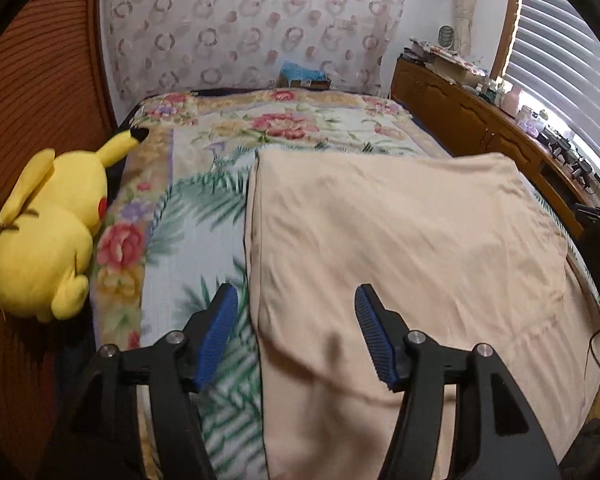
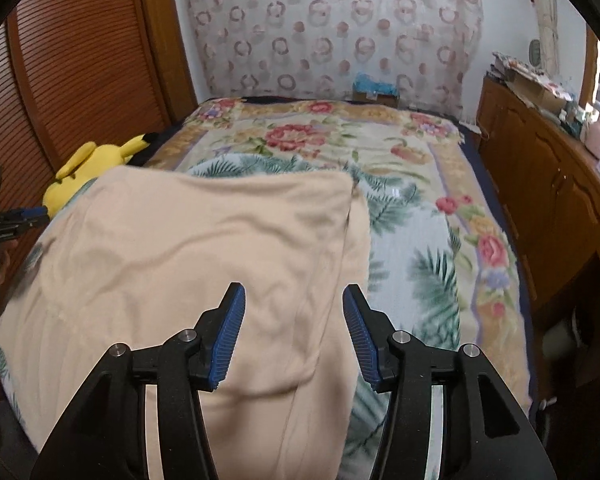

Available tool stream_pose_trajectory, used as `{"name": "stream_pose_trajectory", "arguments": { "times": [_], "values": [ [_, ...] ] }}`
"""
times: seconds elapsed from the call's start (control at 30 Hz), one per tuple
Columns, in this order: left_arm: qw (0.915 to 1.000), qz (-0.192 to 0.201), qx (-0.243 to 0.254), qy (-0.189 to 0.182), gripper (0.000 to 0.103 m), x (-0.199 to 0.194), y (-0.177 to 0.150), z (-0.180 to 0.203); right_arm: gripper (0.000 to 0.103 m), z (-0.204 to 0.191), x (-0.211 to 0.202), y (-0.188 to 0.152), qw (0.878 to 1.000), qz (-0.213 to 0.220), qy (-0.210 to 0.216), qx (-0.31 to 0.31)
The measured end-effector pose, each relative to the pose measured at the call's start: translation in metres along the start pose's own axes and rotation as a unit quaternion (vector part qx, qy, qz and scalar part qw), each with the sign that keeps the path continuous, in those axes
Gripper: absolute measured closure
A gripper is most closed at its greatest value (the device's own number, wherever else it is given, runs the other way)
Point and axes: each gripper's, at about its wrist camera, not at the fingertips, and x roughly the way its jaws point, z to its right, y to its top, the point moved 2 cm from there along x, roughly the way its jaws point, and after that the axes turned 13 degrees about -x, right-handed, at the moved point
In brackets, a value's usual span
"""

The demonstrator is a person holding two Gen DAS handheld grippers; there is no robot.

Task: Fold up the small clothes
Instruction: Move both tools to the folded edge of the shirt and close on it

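Note:
A pale peach garment (image 1: 400, 248) lies spread flat on the floral bed cover, folded over with a straight far edge. My left gripper (image 1: 296, 300) hovers open over the garment's left edge, one blue pad above the bed cover and the other above the cloth, with nothing between the jaws. In the right wrist view the same garment (image 2: 188, 248) fills the left half. My right gripper (image 2: 294, 300) hangs open above its right edge, holding nothing. The left gripper (image 2: 28, 214) shows at the far left of that view. A dark part of the right tool (image 1: 598, 216) shows at the right edge of the left wrist view.
The bed cover (image 1: 204, 216) with flowers and palm leaves reaches to a patterned curtain (image 1: 252, 24). A yellow plush toy (image 1: 48, 232) lies at the bed's left edge beside a slatted wooden door (image 2: 80, 60). A cluttered wooden cabinet (image 2: 548, 184) runs along the right.

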Motion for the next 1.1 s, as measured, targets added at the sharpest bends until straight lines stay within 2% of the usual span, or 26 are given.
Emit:
{"name": "stream_pose_trajectory", "arguments": {
  "times": [0.17,0.33,0.47,0.6,0.73,0.83,0.97,1.1],
  "values": [
    [0.9997,-0.023,0.003,0.011,0.043,0.007,-0.024,-0.002,0.051,-0.015,0.006,-0.029,0.999,-0.025,0.014,0.013],
    [0.9990,-0.036,0.010,0.023,0.043,0.017,-0.034,0.001,0.051,-0.024,0.026,-0.050,0.998,-0.053,0.029,0.028],
    [0.9990,-0.027,0.020,0.030,0.042,0.018,-0.038,0.005,0.051,-0.024,0.032,-0.050,0.998,-0.043,0.027,0.030],
    [0.9994,-0.014,0.022,0.023,0.033,0.020,-0.039,0.004,0.051,-0.021,0.040,-0.040,0.999,-0.037,0.017,0.029],
    [0.9993,-0.016,0.026,0.023,0.028,0.020,-0.038,0.006,0.051,-0.023,0.043,-0.042,0.999,-0.028,0.001,0.020],
    [0.9993,-0.015,0.024,0.023,0.027,0.020,-0.038,0.005,0.050,-0.025,0.043,-0.044,1.000,-0.023,-0.006,0.016],
    [0.9994,-0.013,0.019,0.025,0.027,0.019,-0.037,0.004,0.050,-0.024,0.043,-0.044,0.999,-0.018,0.006,0.027],
    [0.9998,0.001,-0.008,0.015,0.027,0.008,-0.032,0.000,0.050,-0.022,0.043,-0.044,0.999,-0.019,0.005,0.026]
  ]
}}
